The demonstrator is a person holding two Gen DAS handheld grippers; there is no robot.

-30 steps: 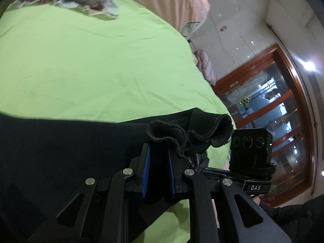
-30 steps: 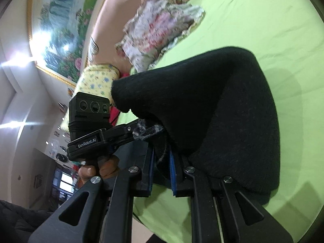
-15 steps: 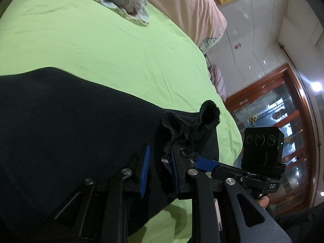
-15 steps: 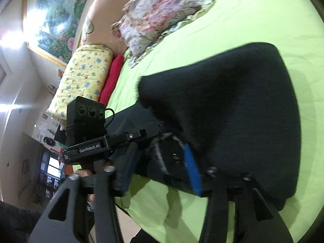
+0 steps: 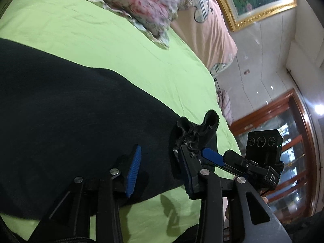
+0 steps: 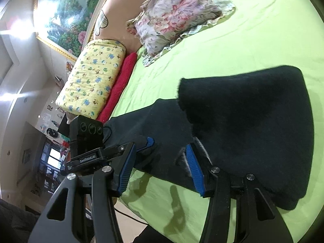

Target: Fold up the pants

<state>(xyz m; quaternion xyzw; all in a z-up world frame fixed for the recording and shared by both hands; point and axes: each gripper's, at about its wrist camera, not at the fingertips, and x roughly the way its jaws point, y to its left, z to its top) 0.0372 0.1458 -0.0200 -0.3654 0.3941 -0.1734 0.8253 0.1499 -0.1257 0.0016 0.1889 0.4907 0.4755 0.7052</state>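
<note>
Both tools, left [image 5: 160,170] and right [image 6: 160,162], gape wide, gripping nothing. Pants [image 6: 253,125] lie folded on the bed [image 6: 253,40], below the floral pillow [image 6: 178,14]. Lift straight off; hem bunch could snag.

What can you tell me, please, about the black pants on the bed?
The black pants look like soft, fuzzy knit. They lie folded on the green sheet, one layer doubled over another, near the bed's edge. A frayed, bunched hem sticks up against one finger of the left gripper. Both the left gripper and the right gripper stand open around the cloth, not clamping it.
</note>
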